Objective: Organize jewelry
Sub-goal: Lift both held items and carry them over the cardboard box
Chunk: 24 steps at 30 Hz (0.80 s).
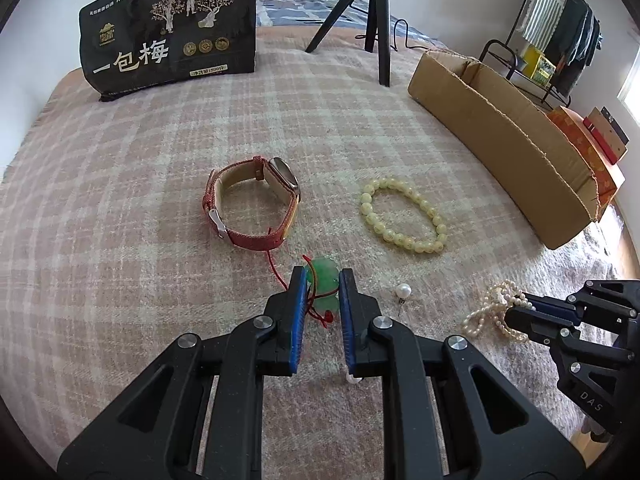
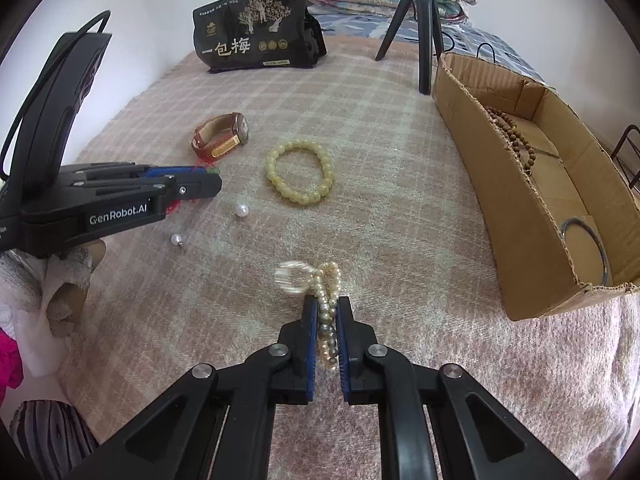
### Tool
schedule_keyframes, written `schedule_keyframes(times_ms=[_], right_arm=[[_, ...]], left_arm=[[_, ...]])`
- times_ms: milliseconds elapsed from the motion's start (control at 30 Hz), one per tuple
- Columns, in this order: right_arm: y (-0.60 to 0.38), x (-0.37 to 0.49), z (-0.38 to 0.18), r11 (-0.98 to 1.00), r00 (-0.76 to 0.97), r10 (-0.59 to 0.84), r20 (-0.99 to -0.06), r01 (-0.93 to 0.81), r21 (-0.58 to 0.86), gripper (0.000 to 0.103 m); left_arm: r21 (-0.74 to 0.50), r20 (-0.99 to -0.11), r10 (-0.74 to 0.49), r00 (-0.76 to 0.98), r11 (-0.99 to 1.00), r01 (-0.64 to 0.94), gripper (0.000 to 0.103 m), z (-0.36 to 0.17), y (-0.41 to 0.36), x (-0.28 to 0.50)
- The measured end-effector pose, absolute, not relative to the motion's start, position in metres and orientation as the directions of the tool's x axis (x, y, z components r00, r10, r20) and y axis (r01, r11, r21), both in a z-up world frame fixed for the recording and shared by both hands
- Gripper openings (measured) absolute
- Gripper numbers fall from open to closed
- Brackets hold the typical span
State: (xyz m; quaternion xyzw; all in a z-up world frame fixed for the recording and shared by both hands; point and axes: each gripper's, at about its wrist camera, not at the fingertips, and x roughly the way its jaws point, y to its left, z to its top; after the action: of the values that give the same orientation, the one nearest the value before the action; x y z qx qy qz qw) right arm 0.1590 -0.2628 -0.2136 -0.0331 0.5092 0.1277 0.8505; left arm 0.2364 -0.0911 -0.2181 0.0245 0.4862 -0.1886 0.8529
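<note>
Left gripper [image 1: 323, 286] pinches the jade pendant [image 1: 325, 280], right gripper [image 2: 325, 305] the pearl necklace [image 2: 327, 280] near the cardboard box [image 2: 520, 216]; dangling loops could snag its rim.

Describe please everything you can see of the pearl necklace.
The pearl necklace is a strand of small, cream-white, glossy round beads, bunched into several loops rather than laid out. The jaws of the right gripper are shut on it, with loops sticking out past the tips. One loop looks blurred. It lies low over the checked blanket, near the cardboard box.
</note>
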Motion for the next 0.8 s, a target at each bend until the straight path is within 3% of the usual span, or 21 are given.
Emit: schedule_keyframes(times_ms=[800], right_arm=[[-0.286,0.135,-0.139,0.968,0.561,0.219,-0.798,-0.228,0.105,0.005]], left_arm=[[-0.138,-0.779,-0.324,0.536,0.923,0.358,0.014,-0.158,-0.074,0.206]])
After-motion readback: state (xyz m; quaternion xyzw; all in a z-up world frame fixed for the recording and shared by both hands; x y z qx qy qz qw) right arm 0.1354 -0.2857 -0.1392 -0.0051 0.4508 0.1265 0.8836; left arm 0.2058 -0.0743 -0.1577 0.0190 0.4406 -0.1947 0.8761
